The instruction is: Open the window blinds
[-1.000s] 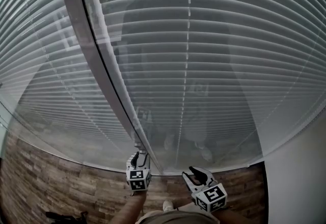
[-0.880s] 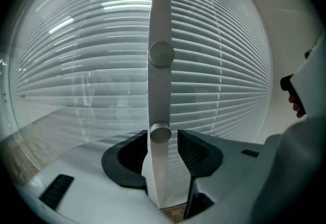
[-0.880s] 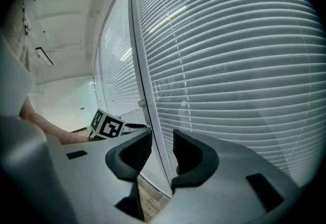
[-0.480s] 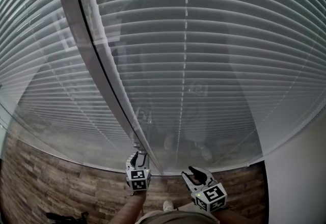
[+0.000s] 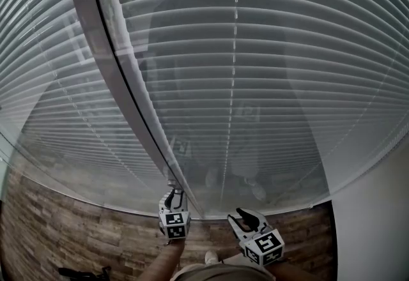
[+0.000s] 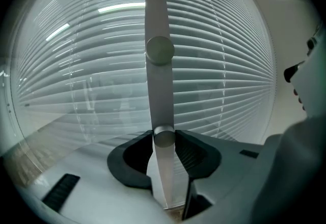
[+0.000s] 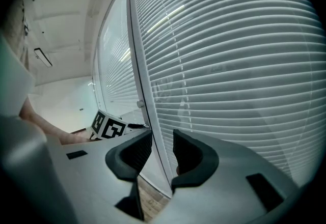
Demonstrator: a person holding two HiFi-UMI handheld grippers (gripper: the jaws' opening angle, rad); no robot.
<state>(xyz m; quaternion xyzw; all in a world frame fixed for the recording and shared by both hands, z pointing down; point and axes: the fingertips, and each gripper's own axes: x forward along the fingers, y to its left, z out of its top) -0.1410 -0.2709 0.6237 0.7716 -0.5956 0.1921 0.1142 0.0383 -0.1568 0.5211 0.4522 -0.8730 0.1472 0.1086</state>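
White slatted blinds [image 5: 275, 82] hang closed behind glass, split by a grey upright post [image 5: 121, 82]. The post carries two round knobs, an upper knob [image 6: 160, 50] and a lower knob [image 6: 164, 137]. My left gripper [image 6: 164, 139] [image 5: 172, 194] sits at the foot of the post. Its jaws have just been closing, and both pads now touch the sides of the lower knob. My right gripper [image 7: 162, 149] [image 5: 245, 216] hangs to the right, near the bottom of the blinds. Its jaws are drawn in to a narrow slit with nothing between them.
Wood-plank floor [image 5: 64, 235] runs below the window. A white wall [image 5: 377, 222] borders the blinds at the right. The left gripper's marker cube [image 7: 108, 126] shows in the right gripper view, close beside the post.
Both grippers stay where they were at the foot of the window. Only the head view drifts a little.
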